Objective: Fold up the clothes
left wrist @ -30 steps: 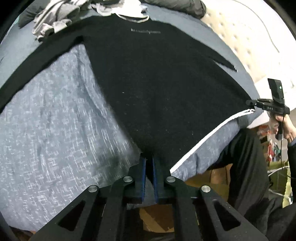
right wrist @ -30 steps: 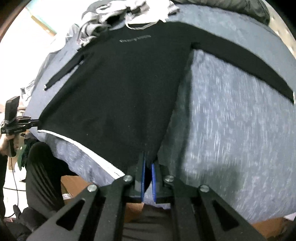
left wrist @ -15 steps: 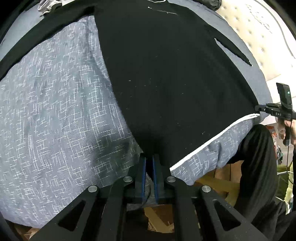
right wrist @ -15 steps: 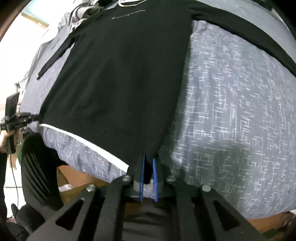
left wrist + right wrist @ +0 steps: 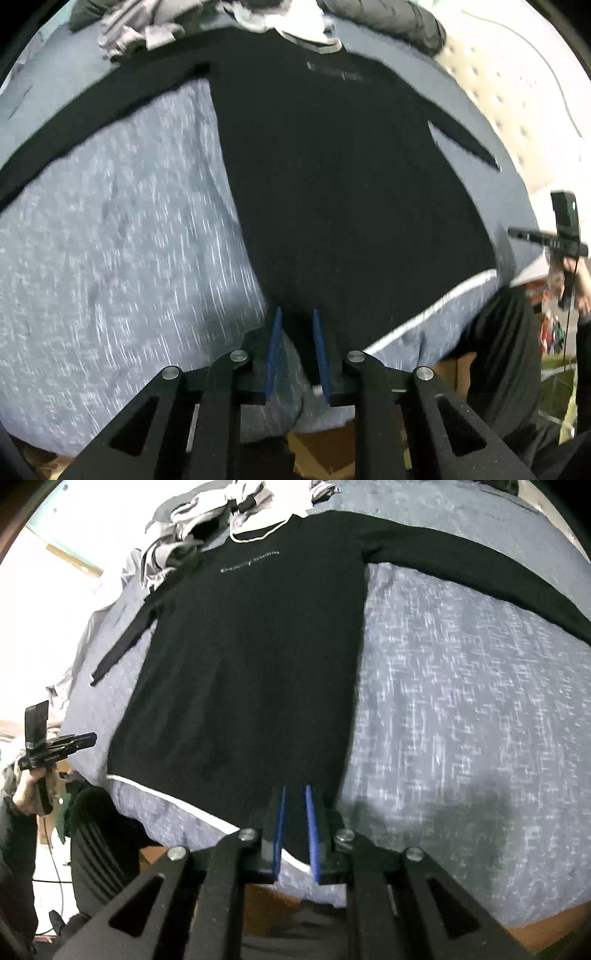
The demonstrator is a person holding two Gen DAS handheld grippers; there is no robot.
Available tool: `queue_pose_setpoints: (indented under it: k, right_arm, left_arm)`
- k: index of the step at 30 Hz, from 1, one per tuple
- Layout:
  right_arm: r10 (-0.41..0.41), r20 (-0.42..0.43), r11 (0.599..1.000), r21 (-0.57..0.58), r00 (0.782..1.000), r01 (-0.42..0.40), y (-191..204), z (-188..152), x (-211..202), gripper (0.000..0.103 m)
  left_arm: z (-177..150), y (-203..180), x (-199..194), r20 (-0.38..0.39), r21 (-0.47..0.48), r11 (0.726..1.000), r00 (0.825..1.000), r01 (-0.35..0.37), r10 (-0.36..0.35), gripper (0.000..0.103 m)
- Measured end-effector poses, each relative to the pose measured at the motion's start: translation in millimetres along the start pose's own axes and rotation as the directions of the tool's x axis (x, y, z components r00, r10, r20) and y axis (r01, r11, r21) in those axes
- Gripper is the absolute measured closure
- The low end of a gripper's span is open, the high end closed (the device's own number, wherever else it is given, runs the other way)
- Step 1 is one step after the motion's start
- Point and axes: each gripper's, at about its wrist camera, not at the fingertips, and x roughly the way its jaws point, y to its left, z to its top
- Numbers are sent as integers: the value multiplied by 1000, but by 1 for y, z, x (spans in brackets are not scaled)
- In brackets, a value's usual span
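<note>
Two views. Left wrist cam: black sweater (image 5: 351, 192) lies flat on the grey bedspread (image 5: 110, 258), sleeves spread out. Left gripper (image 5: 295, 314) at its lower hem corner, jaws opening, gap visible, cloth between the blue pads w/o being pressed. Pile of clothes (image 5: 140, 26) at the far end by the collar; a person's dark trouser leg (image 5: 498, 350) at the bed edge.

Right wrist cam: right gripper (image 5: 294, 792) at the other hem corner, jaws opening, white-trimmed hem between pads, loose. Clothes heap (image 5: 207, 542) beyond the neckline.
</note>
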Motion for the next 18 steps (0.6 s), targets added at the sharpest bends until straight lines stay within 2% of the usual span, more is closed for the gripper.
queue_pose_setpoints:
  k: [2,4,6,9,11,15,18]
  right_arm:
    - [-5,-19,1000,-4,1000,5,2,2,10,92]
    - [-7,-49,1000,-8,999,6,5,1,25,92]
    - [-1,-83,1000,0,997,1,6,-1,39,92]
    - [0,-134,1000,11,991,1,4,-4,56,92]
    - [5,-134,1000,19,991,-2,1,-2,57,92]
    - [14,-16,999,53,1000,-13,-17,12,31,91]
    - [-40,107,990,135,993,25,-52,31,-3,77]
  left_arm:
    - [8,-2,-2,41,-15,1000,999,10,-9,81]
    - [17,-5,-4,82,-30,999,996,21,-18,71]
    - [25,-9,-6,122,-33,999,992,27,-23,67]
    - [37,-16,-5,160,-33,999,987,35,-29,67]
    - [43,-14,-2,178,-56,997,983,50,-40,65]
    - [54,-8,6,219,-96,995,976,35,-13,48]
    - [61,0,15,248,-132,991,969,24,10,47]
